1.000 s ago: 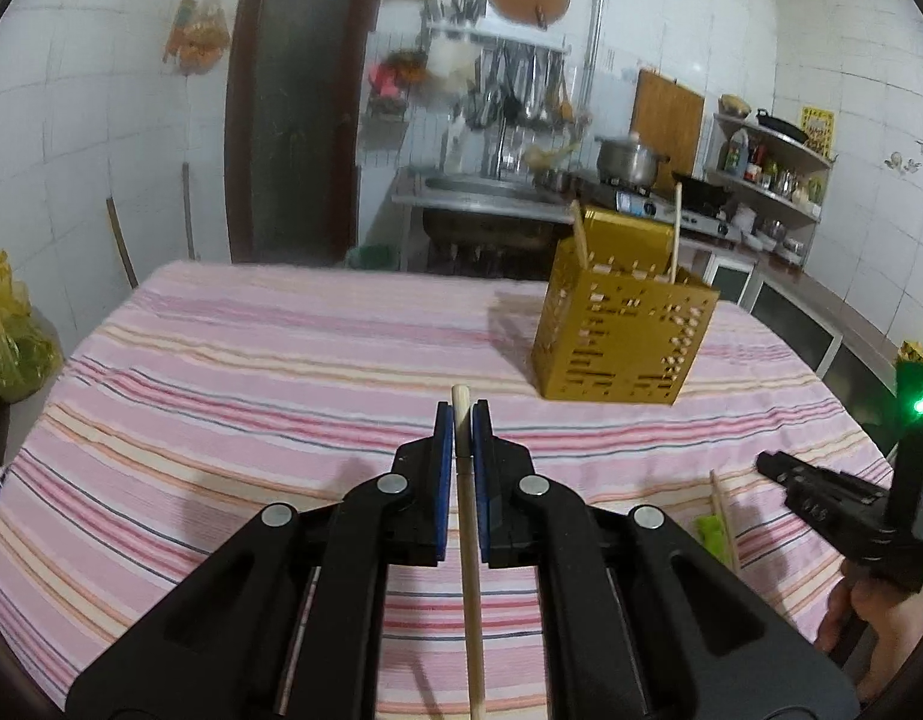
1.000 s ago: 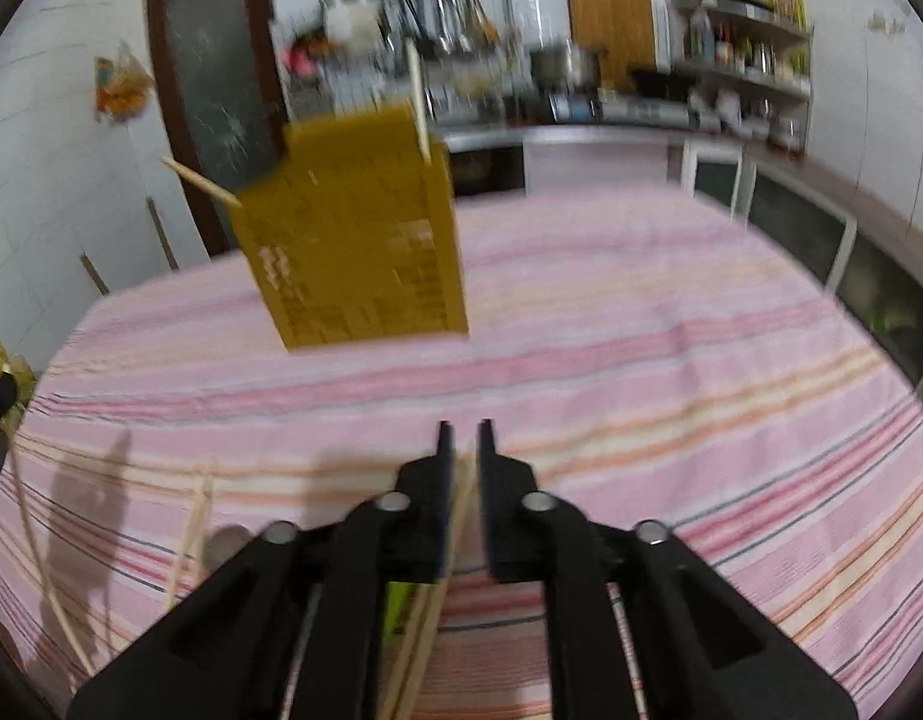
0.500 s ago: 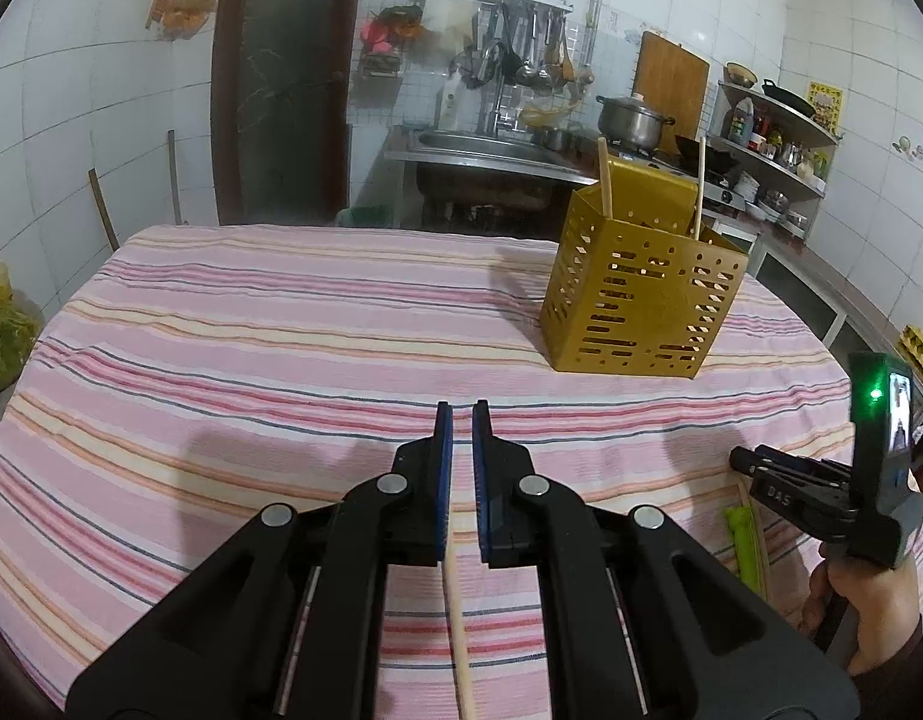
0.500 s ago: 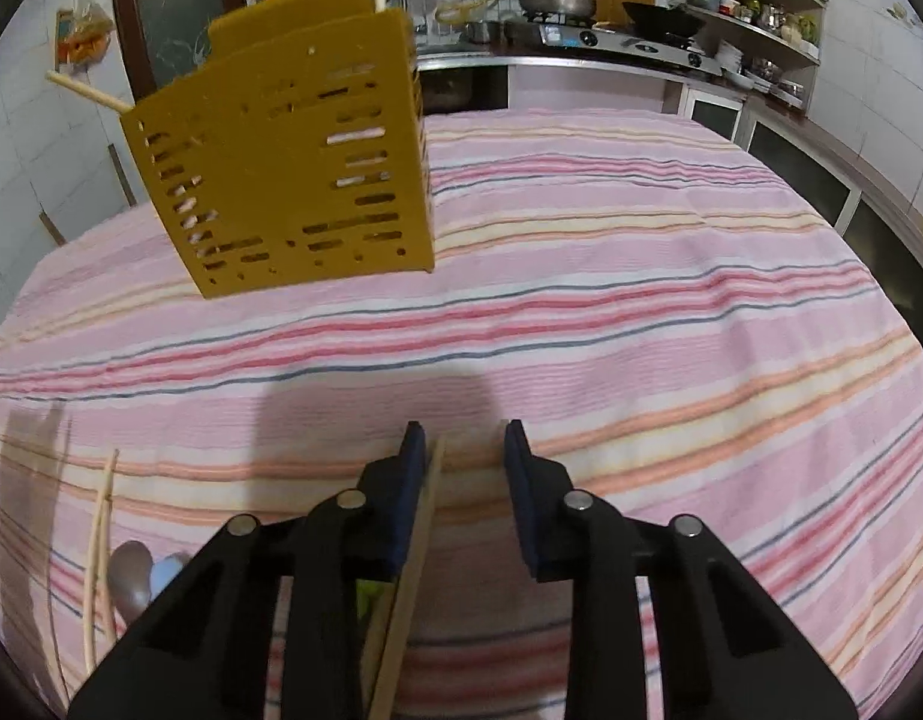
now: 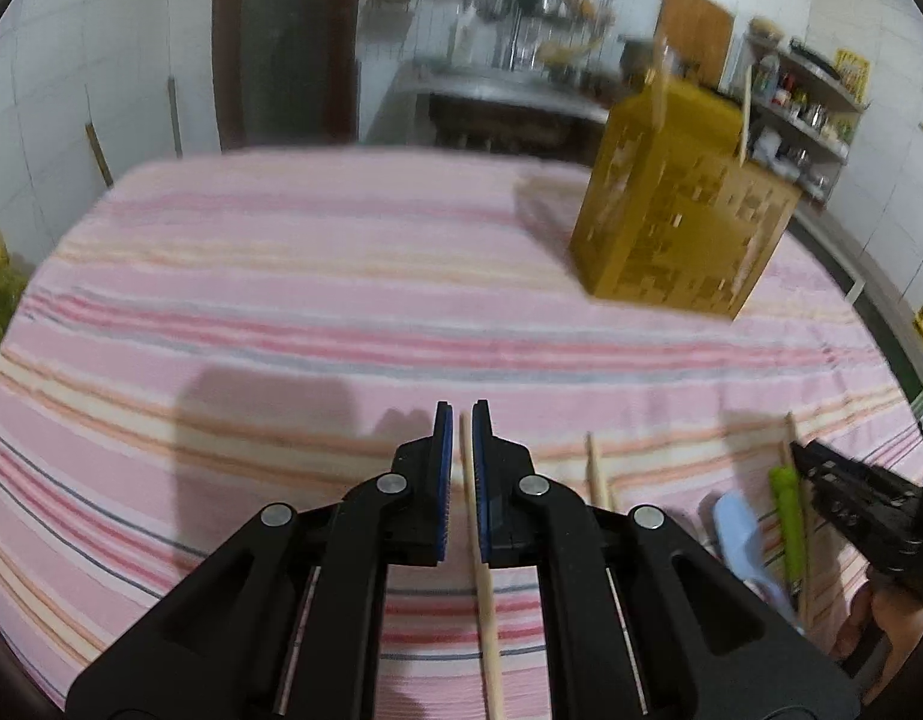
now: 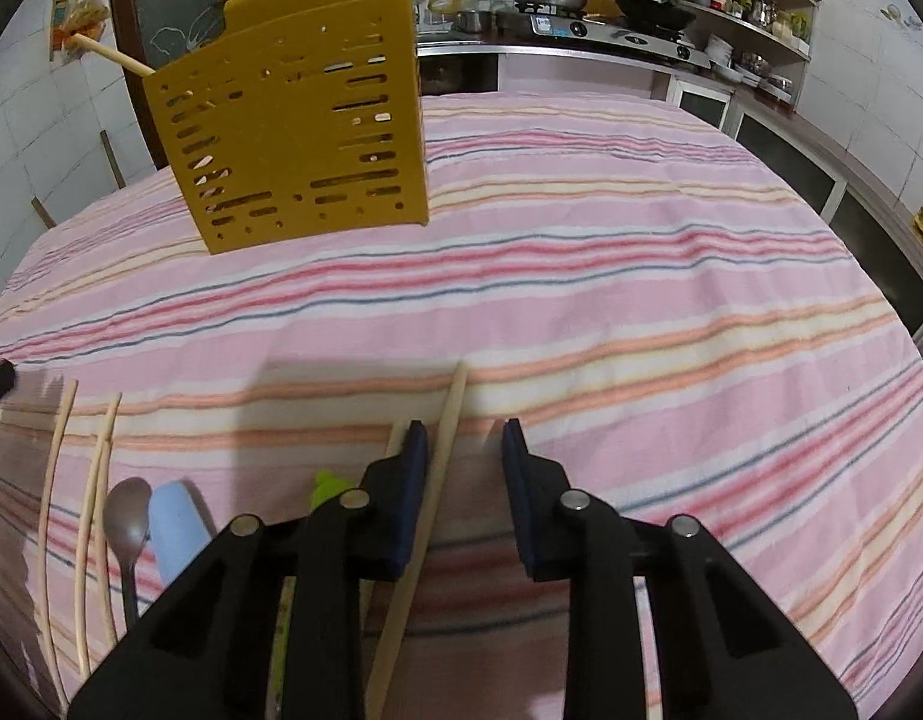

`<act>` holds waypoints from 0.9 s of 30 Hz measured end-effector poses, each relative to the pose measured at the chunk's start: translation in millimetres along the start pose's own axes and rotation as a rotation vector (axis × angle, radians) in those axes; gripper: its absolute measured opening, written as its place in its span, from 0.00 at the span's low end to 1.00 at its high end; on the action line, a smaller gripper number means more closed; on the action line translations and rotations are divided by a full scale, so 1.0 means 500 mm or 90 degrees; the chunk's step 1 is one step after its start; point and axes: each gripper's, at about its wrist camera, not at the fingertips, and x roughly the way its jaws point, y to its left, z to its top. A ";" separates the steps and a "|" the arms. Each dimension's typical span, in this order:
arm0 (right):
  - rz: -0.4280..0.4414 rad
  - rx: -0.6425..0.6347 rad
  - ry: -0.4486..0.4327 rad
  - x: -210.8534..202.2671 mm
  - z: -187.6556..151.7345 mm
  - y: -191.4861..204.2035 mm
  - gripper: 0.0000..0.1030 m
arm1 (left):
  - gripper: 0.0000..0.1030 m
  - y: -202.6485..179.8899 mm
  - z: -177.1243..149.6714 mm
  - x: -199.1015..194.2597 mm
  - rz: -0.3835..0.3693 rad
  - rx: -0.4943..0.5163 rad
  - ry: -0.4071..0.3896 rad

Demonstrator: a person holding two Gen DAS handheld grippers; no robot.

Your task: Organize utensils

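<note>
Vs 1 s ago: left hand-held gripper (image 5: 459, 414) has tipped down toward the table (image 5: 281, 312); the yellow caddy (image 5: 683, 210) now sits higher and further right in its view, blurred. Its jaws are nearly together around a chopstick (image 5: 479, 540), as before, but the stick's tip, which stuck out past the pads 1 s ago, now ends about level with the pad tips; whether the pads actually pinch it I can't tell from this view. Long axis runs along the fingers, tip pointing away toward the far side of the table. Right hand-held gripper (image 6: 464, 438) is also lower and closer to the striped cloth; its jaws stand apart, wider than 1 s ago, about as 0.5 s ago. A second chopstick (image 6: 443, 438) lies on the cloth between them, against the left pad and clear of the right one, tip past the fingertips, tilted slightly right, pointing toward the table's far side. Caddy upright on the far part of the table, 2 sticks standing in it. Right view only: 3 loose chopsticks (image 6: 98, 480), metal spoon (image 6: 127, 516), pale blue utensil (image 6: 176, 528), green utensil (image 6: 329, 483) at near left. Left view only: the right gripper's black body and the person's hand (image 5: 881, 618) holding it at the right edge.
</note>
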 end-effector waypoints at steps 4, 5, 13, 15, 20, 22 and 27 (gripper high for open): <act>0.002 -0.001 -0.004 -0.008 -0.012 0.003 0.26 | 0.26 -0.008 -0.011 0.031 0.023 0.012 0.036; 0.002 -0.001 -0.007 -0.007 -0.012 0.001 0.26 | 0.30 -0.009 -0.011 0.035 0.028 0.013 0.039; 0.009 0.001 0.000 0.013 0.014 0.002 0.13 | 0.36 -0.018 -0.014 0.075 0.056 0.034 0.070; 0.014 0.008 0.005 0.020 0.024 0.001 0.12 | 0.36 -0.015 -0.008 0.082 0.051 0.025 0.075; 0.014 0.005 0.002 0.027 0.036 0.007 0.08 | 0.22 -0.023 0.002 0.096 0.053 0.031 0.081; 0.019 0.005 -0.004 0.023 0.038 0.008 0.08 | 0.05 -0.024 0.008 0.103 0.047 0.031 0.085; 0.035 0.010 -0.035 -0.006 0.035 -0.002 0.07 | 0.05 -0.016 0.012 0.092 0.022 -0.001 0.068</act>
